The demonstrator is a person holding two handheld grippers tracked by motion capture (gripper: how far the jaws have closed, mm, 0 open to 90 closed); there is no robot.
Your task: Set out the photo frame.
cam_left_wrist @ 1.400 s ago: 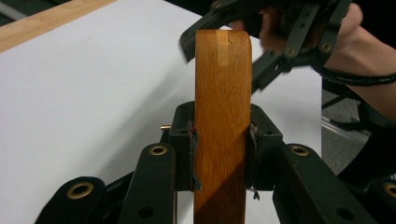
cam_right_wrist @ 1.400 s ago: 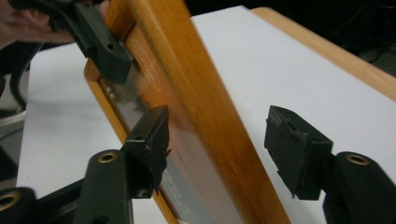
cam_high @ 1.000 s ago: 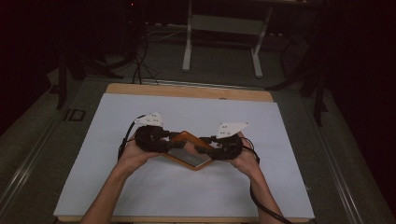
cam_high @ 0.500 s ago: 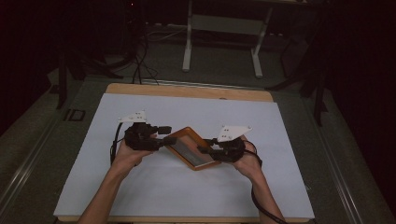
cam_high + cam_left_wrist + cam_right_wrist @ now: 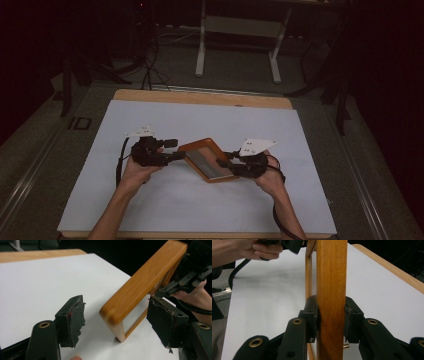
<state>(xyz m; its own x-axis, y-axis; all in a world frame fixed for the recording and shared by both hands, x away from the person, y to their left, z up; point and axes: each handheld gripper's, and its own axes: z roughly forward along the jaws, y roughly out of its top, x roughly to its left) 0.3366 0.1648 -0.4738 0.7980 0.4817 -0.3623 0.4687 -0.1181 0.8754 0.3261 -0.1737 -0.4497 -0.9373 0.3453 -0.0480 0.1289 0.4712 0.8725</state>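
A wooden picture frame (image 5: 207, 159) is tilted up off the white sheet in the middle of the table. My right gripper (image 5: 223, 162) is shut on its right edge; in the right gripper view both pads press the wooden bar (image 5: 331, 290) at the gripper (image 5: 331, 317). My left gripper (image 5: 175, 149) stands at the frame's left end. Its jaws have just been opening, and in the left gripper view the frame's corner (image 5: 140, 287) lies between the pads of the gripper (image 5: 118, 320) with a gap on each side.
A white sheet covers the wooden table (image 5: 200, 97), whose bare edge shows at the back. Behind the table stand a metal stand's legs (image 5: 235, 45) and floor cables (image 5: 150, 60). Dark floor surrounds the table.
My left gripper has let go of the frame, spread its jaws and drawn back to the left and down. The right gripper has kept its hold, and the frame has swung out longer between the hands.
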